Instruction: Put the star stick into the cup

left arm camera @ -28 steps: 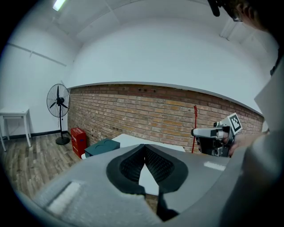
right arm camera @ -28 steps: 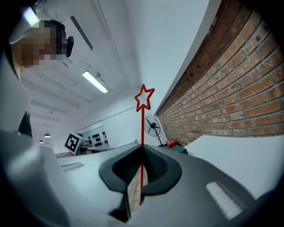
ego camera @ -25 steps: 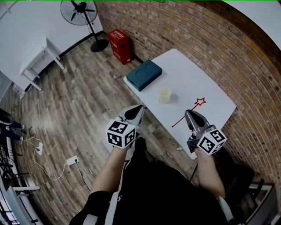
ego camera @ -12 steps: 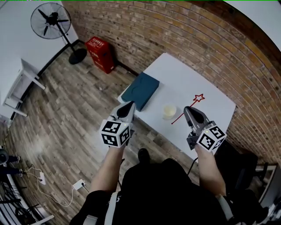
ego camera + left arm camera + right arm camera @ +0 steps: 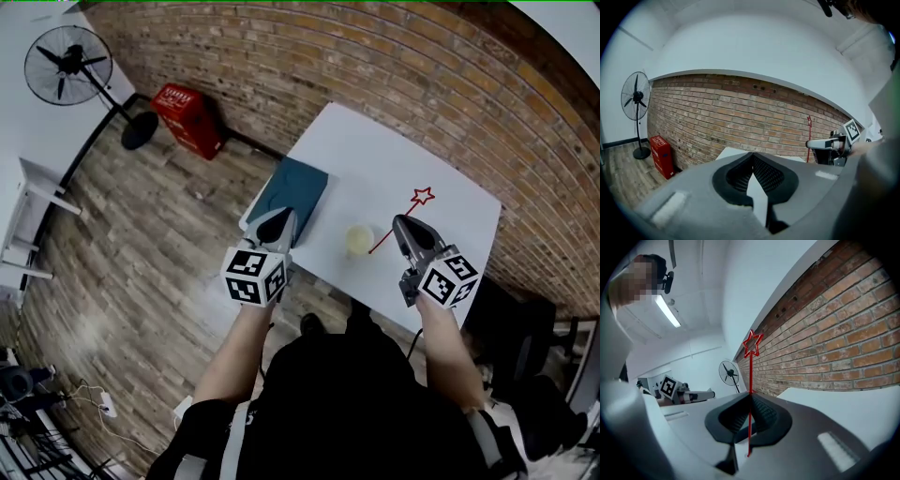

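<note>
**Head view, left to right.** A plank floor meets a brick wall. A white table stands against the wall, ahead of both pairs of jaws. Well left of the left jaws, 1 standing fan and 1 red crate rest on the floor. A dark teal box lies at the table's left edge, just beyond the tips of the left gripper, which covers its near end. The cup stands on the table between the 2 grippers, nearer the right gripper. The star stick slants from just beside the cup, past the right jaws' tips, to its star beyond them. Whether its lower end touches the table cannot be told.

**Left gripper view.** The jaws are closed tip to tip and hold nothing. Beyond them are the wall, fan and crate, and to their right stands the other gripper with the stick upright. The gripper's own body hides the box.

**Right gripper view.** The jaws are pressed together on the thin red stick, which rises straight from between them to the star, seen against the wall. To their left are the fan and the other gripper.

Only the head view shows the cup and the box.
</note>
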A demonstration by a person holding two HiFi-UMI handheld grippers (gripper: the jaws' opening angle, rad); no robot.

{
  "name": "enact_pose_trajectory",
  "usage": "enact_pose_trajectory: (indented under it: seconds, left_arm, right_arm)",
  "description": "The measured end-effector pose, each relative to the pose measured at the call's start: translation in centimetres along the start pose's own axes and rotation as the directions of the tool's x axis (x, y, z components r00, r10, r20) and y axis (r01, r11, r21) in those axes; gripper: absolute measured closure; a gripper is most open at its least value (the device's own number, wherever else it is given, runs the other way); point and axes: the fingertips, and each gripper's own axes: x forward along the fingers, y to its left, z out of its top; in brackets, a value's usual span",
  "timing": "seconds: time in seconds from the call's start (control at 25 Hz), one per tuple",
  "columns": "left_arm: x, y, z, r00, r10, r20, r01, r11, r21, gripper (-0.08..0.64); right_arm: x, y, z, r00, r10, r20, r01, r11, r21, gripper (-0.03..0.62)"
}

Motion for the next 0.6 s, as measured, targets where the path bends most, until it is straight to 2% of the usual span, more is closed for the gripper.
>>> enact_pose_trajectory:
  seconds: [0.16, 0.28, 0.4, 0.6]
  left_arm:
    - [2.0, -1.6, -0.9, 0.998, -0.06, -0.023, 0.06, 0.998, 0.009, 0.555]
    - [3.9, -1.7, -0.7, 0.997, -0.061, -0.038, 0.062, 0.998, 0.006, 0.555]
    - [5.9, -2.4, -1.1, 0.996, -0.074, -0.05, 0.075, 0.997, 0.013, 0.555]
    - [7.2, -2.3, -3.2, 0.994, -0.058, -0.09, 0.055, 0.998, -0.035, 0.555]
  right_arm:
    - [1.4, -1.4, -1.4, 1.0, -0.008, -0.024, 0.009, 1.0, 0.03, 0.586]
    - [3.0, -2.4, -2.8, 0.998, -0.001, -0.056, 0.003, 1.0, 0.028, 0.586]
    - [4.2, -4.5, -4.4, 0.997, -0.031, -0.072, 0.031, 1.0, 0.004, 0.586]
    - [6.2, -5.0, -7.4, 0.988, -0.005, -0.154, 0.005, 1.0, -0.003, 0.586]
